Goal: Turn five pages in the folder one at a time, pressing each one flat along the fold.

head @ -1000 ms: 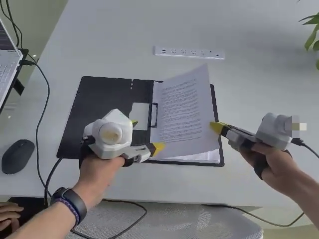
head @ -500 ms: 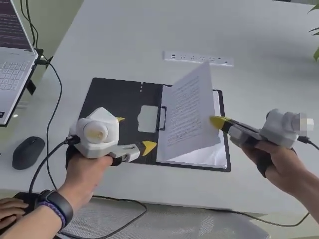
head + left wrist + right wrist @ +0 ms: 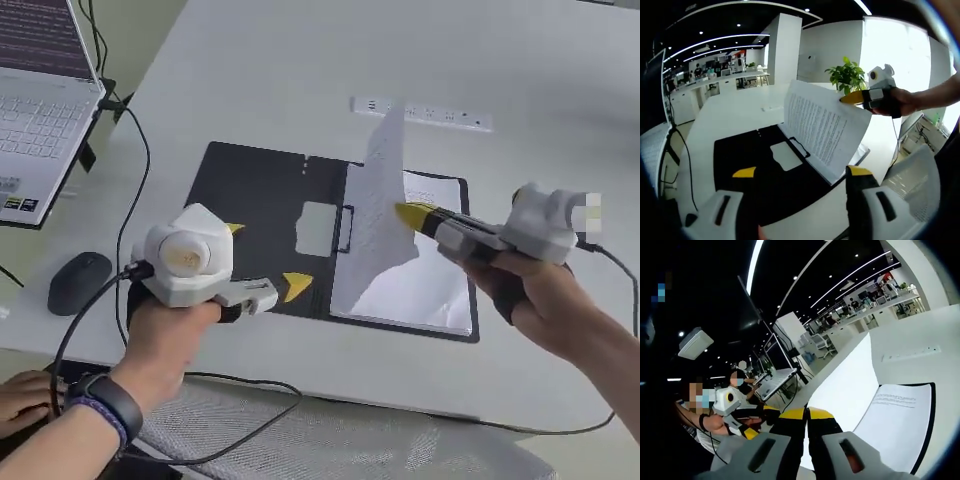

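A black folder [image 3: 255, 205] lies open on the white table, with a stack of printed pages [image 3: 430, 290] clipped on its right half. One page [image 3: 385, 210] stands nearly upright above the fold. My right gripper [image 3: 410, 214] is shut on that page's outer edge; its yellow tips [image 3: 807, 415] press together against the white sheet [image 3: 845, 390]. My left gripper [image 3: 264, 257] hovers open over the folder's front left part, nothing between its jaws. In the left gripper view the lifted page [image 3: 822, 130] rises beyond my open left gripper [image 3: 801, 171], with the right gripper [image 3: 855, 97] at its top corner.
A laptop [image 3: 40, 100] sits at the far left, a dark mouse [image 3: 80, 280] in front of it with cables running past. A white power strip [image 3: 425, 113] lies behind the folder. A grey chair back [image 3: 300, 430] is below the table's front edge.
The right gripper has moved left and up with the page, swinging it from a slant to nearly upright. The left gripper stays open over the left cover. The camera has shifted.
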